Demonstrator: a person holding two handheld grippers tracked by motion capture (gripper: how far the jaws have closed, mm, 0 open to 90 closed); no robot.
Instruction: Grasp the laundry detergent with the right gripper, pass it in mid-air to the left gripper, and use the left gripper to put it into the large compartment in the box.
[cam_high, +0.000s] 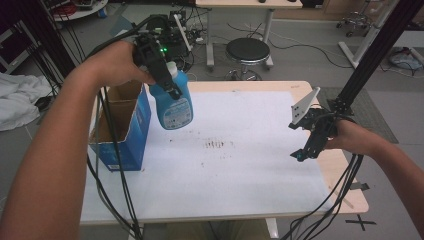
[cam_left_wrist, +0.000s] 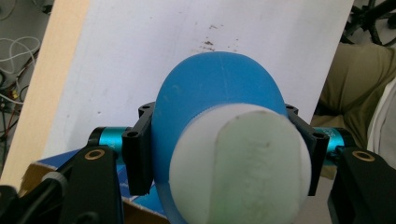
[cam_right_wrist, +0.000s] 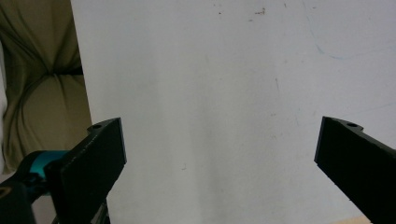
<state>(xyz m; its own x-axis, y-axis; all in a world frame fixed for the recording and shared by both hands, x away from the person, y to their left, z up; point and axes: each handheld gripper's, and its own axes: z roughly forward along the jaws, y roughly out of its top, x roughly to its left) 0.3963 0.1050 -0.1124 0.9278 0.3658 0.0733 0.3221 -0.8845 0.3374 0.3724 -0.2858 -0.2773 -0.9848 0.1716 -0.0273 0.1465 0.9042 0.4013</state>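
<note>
The left gripper (cam_high: 167, 82) was clamped on the neck of a blue detergent bottle (cam_high: 175, 105), just under its white cap (cam_left_wrist: 240, 163), holding it in the air beside an open cardboard box (cam_high: 120, 125) at the table's left edge. The right gripper (cam_high: 310, 145) hung wide open and empty over the white mat (cam_high: 240, 165). The smooth plastic bottle looked heavy and slippery; the narrow neck seemed the safest hold.

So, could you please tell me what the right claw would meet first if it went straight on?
Most likely the white sheet covering the table; the right claw stands open with nothing between it and that surface.
</note>
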